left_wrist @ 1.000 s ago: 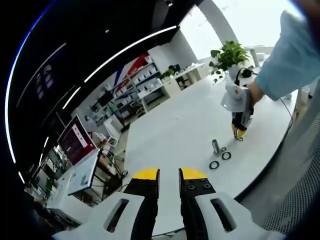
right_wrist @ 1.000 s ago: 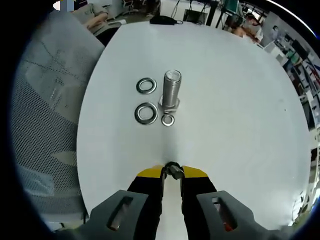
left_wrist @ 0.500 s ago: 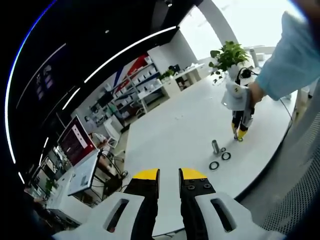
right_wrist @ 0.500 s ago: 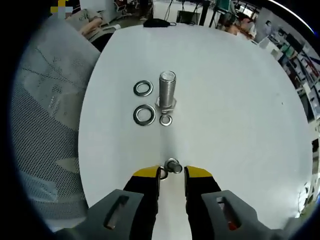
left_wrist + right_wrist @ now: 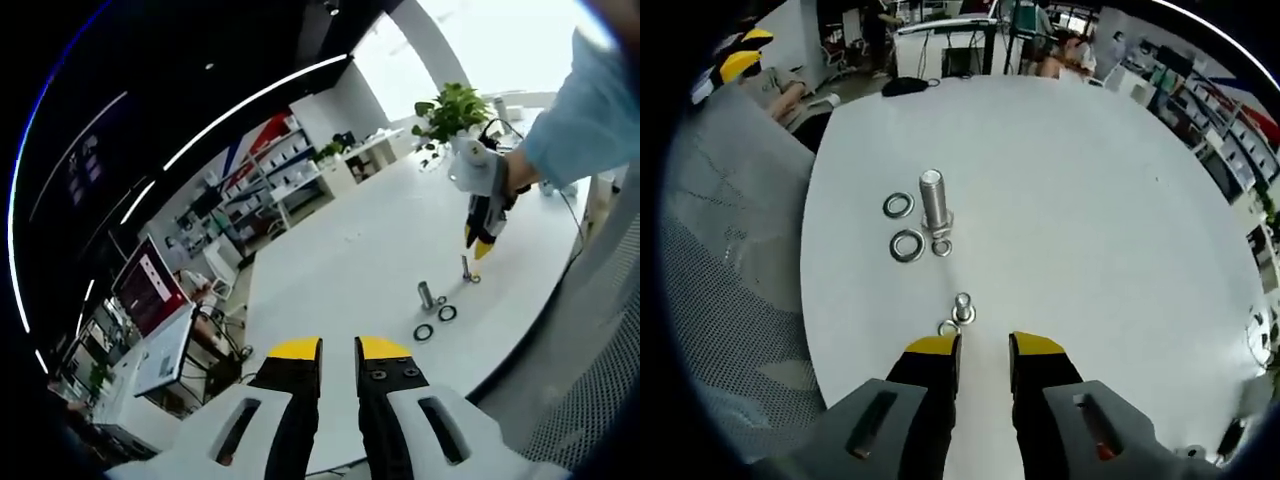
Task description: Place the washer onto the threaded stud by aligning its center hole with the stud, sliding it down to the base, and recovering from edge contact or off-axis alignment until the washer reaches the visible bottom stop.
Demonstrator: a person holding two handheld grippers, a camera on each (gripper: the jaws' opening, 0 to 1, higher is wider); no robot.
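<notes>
- My right gripper (image 5: 984, 346) has let go: jaws parted, nothing between them, lifted back since half a second ago.
- Just beyond its tips a small stud (image 5: 962, 308) stands on the white table (image 5: 1090, 220), a washer (image 5: 947, 327) touching its base.
- Past it stands the large bolt (image 5: 932, 199); open table lies right of it.
- My left gripper (image 5: 338, 350) idles, jaws slightly parted, empty, near the table edge.

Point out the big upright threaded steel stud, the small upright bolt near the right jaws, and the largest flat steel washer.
big threaded steel stud (image 5: 933, 201), right gripper view, mid-shaft.
small upright bolt (image 5: 962, 307), right gripper view, its top.
largest flat steel washer (image 5: 907, 245), right gripper view, ring's left rim.
</notes>
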